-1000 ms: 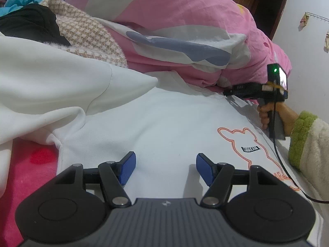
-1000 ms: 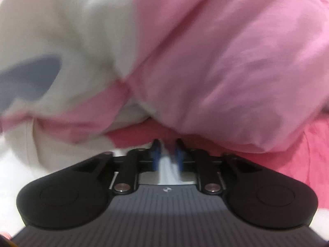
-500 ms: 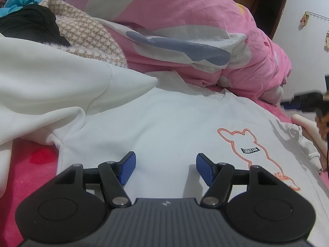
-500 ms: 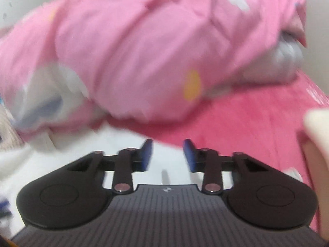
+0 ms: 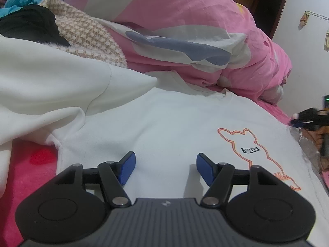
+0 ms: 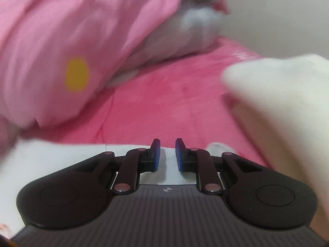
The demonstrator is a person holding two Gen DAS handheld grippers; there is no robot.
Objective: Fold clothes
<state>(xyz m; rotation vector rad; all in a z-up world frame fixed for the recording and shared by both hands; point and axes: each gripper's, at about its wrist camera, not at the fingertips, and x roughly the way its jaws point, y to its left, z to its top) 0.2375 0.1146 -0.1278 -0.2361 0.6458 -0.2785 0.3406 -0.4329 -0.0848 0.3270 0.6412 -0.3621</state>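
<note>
One white sweatshirt (image 5: pixel 164 123) flat, left tongs (image 5: pixel 165 165) wide, right tongs (image 6: pixel 167 154) closing narrow, both empty

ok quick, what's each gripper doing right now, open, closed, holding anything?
Left gripper: open, empty, over the white sweatshirt with the orange outline print.
Right gripper: jaws just closing, narrow gap, nothing gripped.

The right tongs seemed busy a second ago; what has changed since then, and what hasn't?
The right tongs swung away from the pink duvet out to the right edge of the white sweatshirt. Their jaws have just been closing, with a small gap left and nothing gripped. The left tongs stayed open and motionless above the sweatshirt, which has not shifted.
</note>
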